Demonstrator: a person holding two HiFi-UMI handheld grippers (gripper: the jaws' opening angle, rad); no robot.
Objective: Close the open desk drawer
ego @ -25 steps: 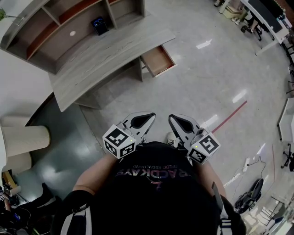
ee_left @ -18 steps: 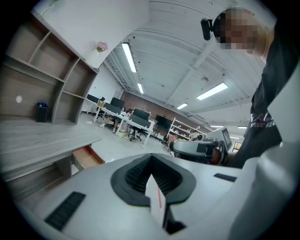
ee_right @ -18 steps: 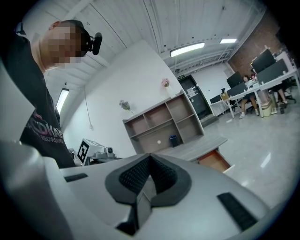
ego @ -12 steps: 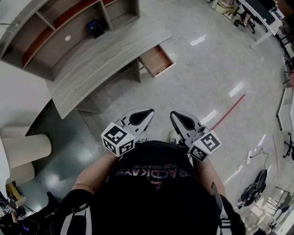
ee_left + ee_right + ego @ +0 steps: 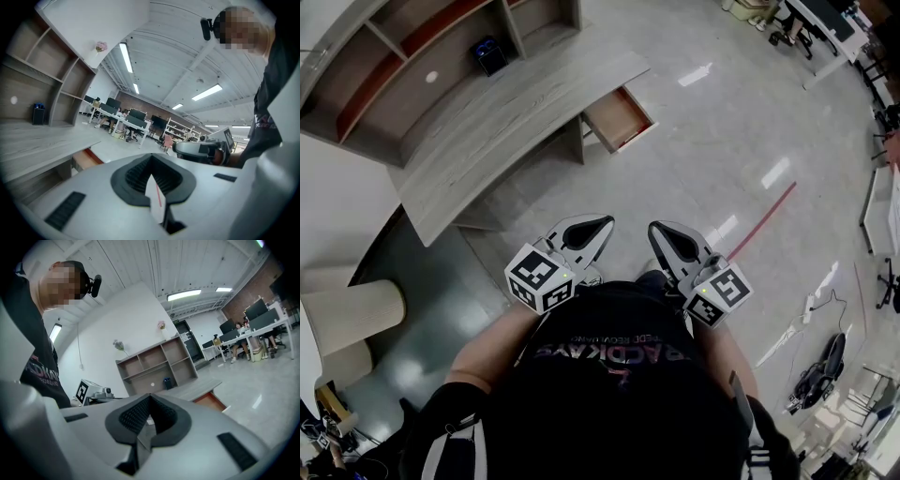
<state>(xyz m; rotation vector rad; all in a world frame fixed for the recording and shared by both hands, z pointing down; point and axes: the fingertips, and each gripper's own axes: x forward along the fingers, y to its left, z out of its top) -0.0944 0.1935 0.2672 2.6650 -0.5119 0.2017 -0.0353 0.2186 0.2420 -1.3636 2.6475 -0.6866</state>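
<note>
Left white tongs (image 5: 607,225) crept slightly forward, closed and empty like right white tongs (image 5: 656,232), both well apart from open brown wooden drawer (image 5: 619,117) under grey wood-grain bench (image 5: 506,122) end.

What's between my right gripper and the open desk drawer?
Only bare grey floor; the head view shows nothing lying between the right gripper and the drawer.
</note>
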